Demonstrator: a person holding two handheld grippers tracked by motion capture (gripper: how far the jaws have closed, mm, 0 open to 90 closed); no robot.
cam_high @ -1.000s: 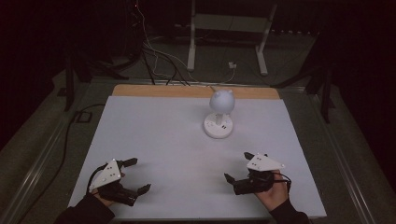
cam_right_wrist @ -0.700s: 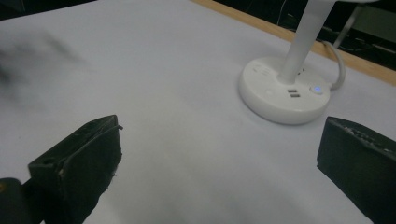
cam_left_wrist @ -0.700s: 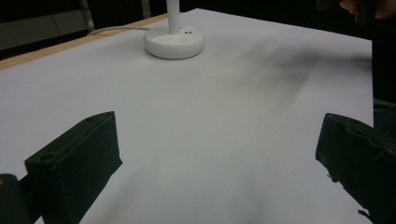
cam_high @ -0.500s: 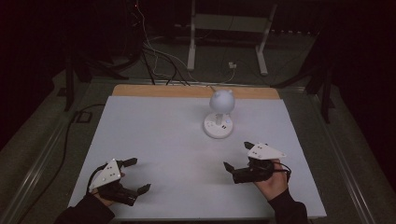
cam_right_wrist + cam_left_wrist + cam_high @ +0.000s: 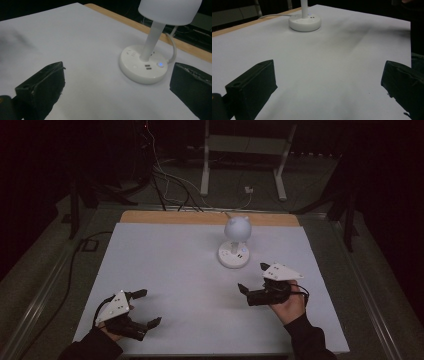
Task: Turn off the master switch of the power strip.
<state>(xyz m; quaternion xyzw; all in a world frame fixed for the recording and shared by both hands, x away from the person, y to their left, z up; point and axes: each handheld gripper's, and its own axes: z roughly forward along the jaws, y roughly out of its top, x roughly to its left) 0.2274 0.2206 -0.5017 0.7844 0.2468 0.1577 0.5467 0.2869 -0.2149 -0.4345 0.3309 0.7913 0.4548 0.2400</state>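
Both tongs are wide and hold nothing, the right tongs (image 5: 254,282) near the little white lamp (image 5: 234,242), maybe to reach it, the left tongs (image 5: 146,308) low over the white surface (image 5: 175,270).

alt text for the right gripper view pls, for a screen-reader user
A small white desk lamp stands on a white table, seen between the right gripper's two open black jaws. Its round base carries a lit blue button and ports; a white cable trails behind it toward the table's wooden edge.
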